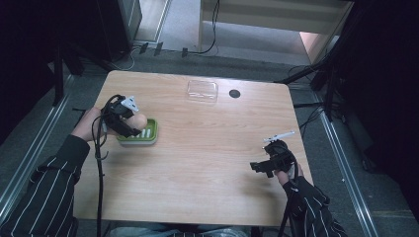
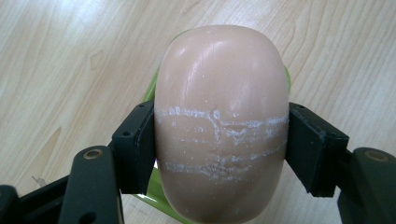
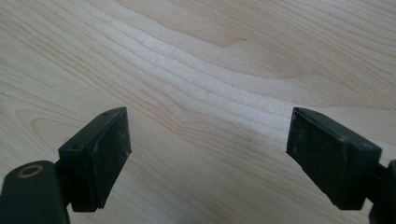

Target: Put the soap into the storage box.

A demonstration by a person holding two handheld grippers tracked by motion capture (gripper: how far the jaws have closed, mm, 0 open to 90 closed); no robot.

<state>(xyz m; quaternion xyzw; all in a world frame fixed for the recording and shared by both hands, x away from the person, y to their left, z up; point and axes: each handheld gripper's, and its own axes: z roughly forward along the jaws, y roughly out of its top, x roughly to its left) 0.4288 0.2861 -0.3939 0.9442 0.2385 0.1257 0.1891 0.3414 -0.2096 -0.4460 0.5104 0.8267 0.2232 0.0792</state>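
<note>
Pale pink and smooth, the soap bar [image 2: 219, 126] is an oval, rounded block with a waxy sheen. Whitish, chalky scuff lines cross its middle band, level with the pads. No brand, stamp or writing can be read on it.

The left tool [image 1: 129, 121] is clamped on the soap bar, one black pad pressed flat against each long side. In the high view the bar sits just above the green soap dish [image 1: 148, 134], at the left side of the desk [image 1: 207, 163]. Whether the bar touches the dish cannot be told. The dish is a rounded rectangle of glossy green plastic with pale ridges on its floor; its rim shows as a green sliver behind the bar in the left gripper view.

The right tool [image 1: 257, 167] stands with its jaws wide apart and nothing between them, over bare desk near the right edge. Its pads are matt black rubber blocks, lightly dusted.

The desk is light wood-grain laminate with rounded corners. Toward its far edge lies a clear plastic lid [image 1: 202, 91], rectangular and shallow, and beside that a round black cable port [image 1: 234, 93].
</note>
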